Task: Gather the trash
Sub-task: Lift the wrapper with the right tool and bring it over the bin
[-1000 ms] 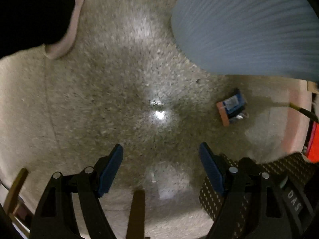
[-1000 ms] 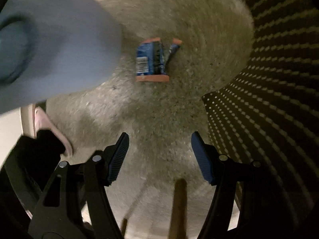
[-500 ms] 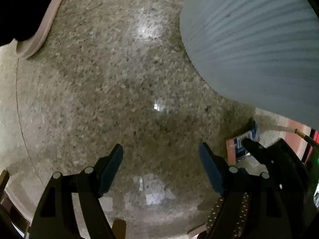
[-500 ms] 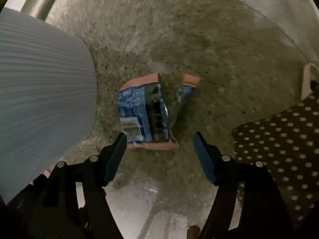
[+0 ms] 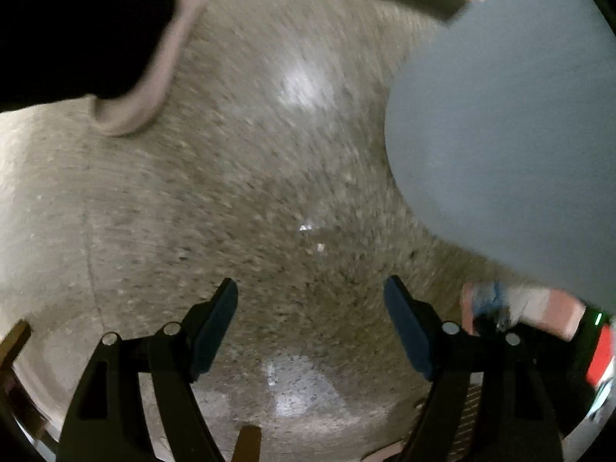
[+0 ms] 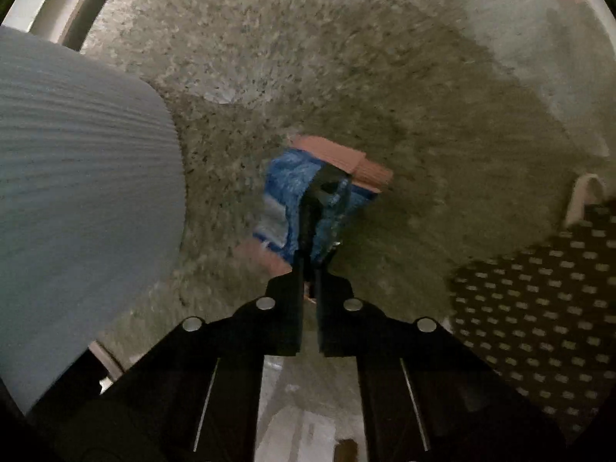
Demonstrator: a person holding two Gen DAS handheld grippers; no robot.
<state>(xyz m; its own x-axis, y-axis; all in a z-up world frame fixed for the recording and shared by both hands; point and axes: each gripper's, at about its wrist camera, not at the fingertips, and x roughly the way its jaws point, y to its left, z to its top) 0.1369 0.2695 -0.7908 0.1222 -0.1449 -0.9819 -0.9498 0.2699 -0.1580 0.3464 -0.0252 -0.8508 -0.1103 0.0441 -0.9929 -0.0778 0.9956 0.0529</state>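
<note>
A crumpled blue snack wrapper (image 6: 287,188) with orange ends lies on the speckled stone floor. My right gripper (image 6: 313,208) points straight down at it, and its jaws are pressed together on the wrapper's middle fold. In the left wrist view the same wrapper (image 5: 489,300) shows blurred at the lower right, partly behind the black finger. My left gripper (image 5: 310,319) hangs open over bare floor with nothing between its blue pads (image 5: 213,327).
A ribbed pale-blue bin (image 6: 77,200) stands just left of the wrapper, and the pale-blue bin (image 5: 512,123) fills the left wrist view's right side. A person's pink slipper (image 5: 154,69) is at upper left. Dark dotted fabric (image 6: 539,292) lies at right. A red object (image 5: 598,354) sits at the edge.
My right gripper came down over the wrapper and went from open to shut on it. The left wrist view shifted sideways; the slipper and bin sit further into its frame.
</note>
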